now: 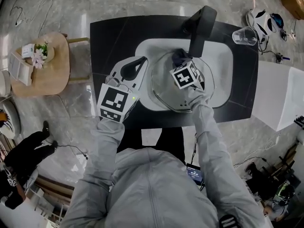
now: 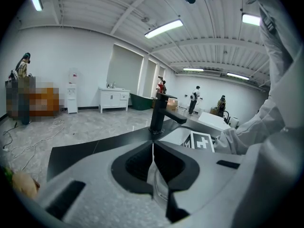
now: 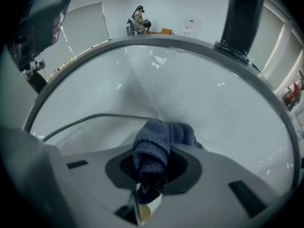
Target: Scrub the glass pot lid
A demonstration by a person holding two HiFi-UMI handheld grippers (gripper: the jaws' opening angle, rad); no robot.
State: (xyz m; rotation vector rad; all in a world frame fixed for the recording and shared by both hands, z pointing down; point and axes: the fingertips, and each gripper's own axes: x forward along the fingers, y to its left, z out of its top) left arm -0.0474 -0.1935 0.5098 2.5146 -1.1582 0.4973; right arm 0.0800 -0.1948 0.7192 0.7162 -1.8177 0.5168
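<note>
The round glass pot lid point(image 1: 164, 85) is held over the white sink point(image 1: 223, 61). My left gripper point(image 1: 142, 63) is shut on the lid's left rim; in the left gripper view the thin glass edge point(image 2: 158, 183) stands pinched between the closed jaws point(image 2: 153, 161). My right gripper point(image 1: 183, 63) is shut on a dark blue cloth point(image 1: 179, 57) and rests it on the lid's upper middle. In the right gripper view the cloth point(image 3: 159, 141) bulges out of the jaws point(image 3: 149, 175) against the glass, and the lid's metal rim point(image 3: 190, 44) arcs across the top.
A black faucet point(image 1: 199, 30) stands at the back of the sink, just beyond the lid. A clear glass cup point(image 1: 244, 35) sits on the black counter point(image 1: 109, 37) at back right. A round wooden side table point(image 1: 45, 68) is at left, a white box point(image 1: 280, 96) at right.
</note>
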